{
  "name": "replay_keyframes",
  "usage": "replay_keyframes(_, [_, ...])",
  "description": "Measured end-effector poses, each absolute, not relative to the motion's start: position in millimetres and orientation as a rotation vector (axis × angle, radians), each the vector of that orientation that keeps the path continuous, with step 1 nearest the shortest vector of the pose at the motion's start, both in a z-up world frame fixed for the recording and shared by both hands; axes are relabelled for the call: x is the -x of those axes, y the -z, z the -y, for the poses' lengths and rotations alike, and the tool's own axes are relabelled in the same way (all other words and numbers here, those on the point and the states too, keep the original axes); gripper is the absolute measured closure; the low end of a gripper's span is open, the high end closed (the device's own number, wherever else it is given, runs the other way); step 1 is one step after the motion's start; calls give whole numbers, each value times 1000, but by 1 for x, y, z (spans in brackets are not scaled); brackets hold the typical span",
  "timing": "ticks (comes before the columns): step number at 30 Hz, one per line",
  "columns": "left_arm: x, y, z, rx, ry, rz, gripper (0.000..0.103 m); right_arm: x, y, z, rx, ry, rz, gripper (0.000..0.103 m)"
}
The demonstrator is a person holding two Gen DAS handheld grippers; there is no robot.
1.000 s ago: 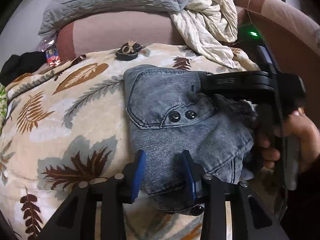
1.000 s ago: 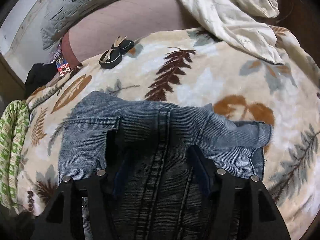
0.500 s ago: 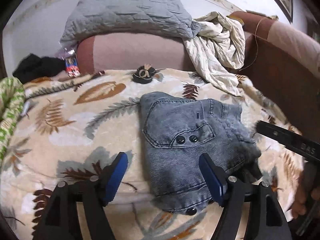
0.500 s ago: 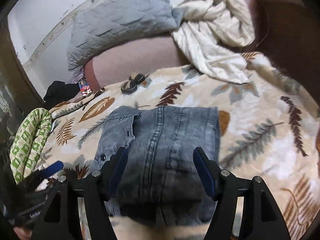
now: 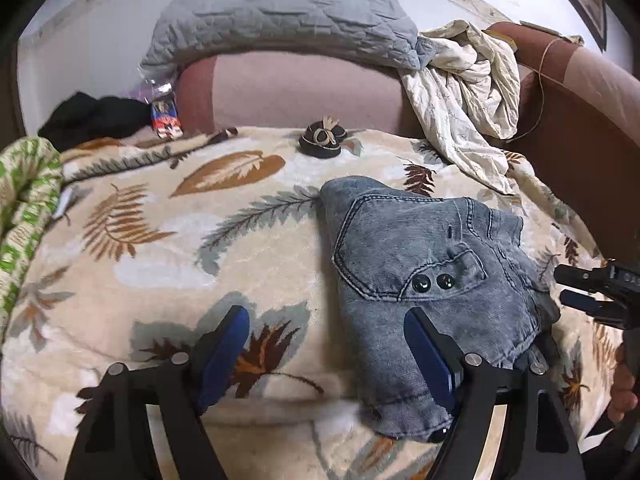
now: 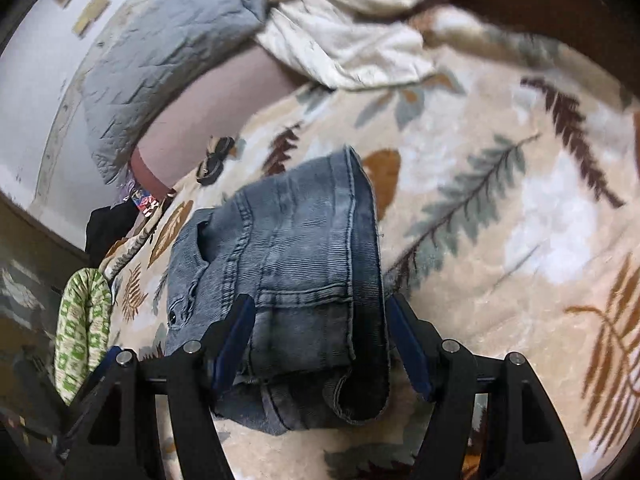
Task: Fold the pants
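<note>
- Left gripper [image 5: 326,354] hovers low over the leaf-print blanket [image 5: 160,248], fingers wide, empty.
- Right gripper [image 6: 320,344] fingers wide, straddling the folded pants [image 6: 296,280].
- No legible writing.

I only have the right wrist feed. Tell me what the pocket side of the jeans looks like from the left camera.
Observer: On the folded jeans, a back pocket faces up, with two dark round buttons on its flap.
Operator: Report the left gripper.
Observer: The left gripper is open; one finger is over the blanket, the other over the jeans' near edge.
Operator: Say how my gripper looks from there.
Observer: The right gripper shows at the frame's right edge beside the jeans, gripping nothing.
</note>
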State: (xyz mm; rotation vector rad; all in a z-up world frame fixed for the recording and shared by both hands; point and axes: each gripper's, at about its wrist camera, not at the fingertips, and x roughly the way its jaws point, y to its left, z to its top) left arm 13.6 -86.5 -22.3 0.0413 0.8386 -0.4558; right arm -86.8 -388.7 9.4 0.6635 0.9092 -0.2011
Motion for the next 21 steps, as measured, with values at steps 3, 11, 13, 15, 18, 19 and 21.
replay_keyframes(3, [-28, 27, 86, 30, 511, -898, 20, 78, -4, 401, -676, 218, -918, 34])
replay_keyframes(11, [-61, 52, 102, 127, 547, -1014, 20, 55, 24, 417, -741, 160, -999, 34])
replay_keyframes(13, [-63, 58, 107, 181, 598, -1058, 20, 51, 32, 419, -759, 142, -1023, 34])
replay_keyframes(15, [-61, 65, 116, 210, 663, -1103, 17, 48, 42, 424, -823, 110, -1023, 24])
replay_keyframes(18, [-56, 76, 129, 186, 704, -1156, 17, 46, 46, 427, -903, 56, -989, 15])
replay_keyframes(19, [-54, 77, 131, 190, 705, -1155, 17, 45, 47, 426, -926, 36, -990, 15])
replay_keyframes(21, [-52, 77, 130, 209, 719, -1141, 19, 44, 51, 422, -976, -14, -999, 15])
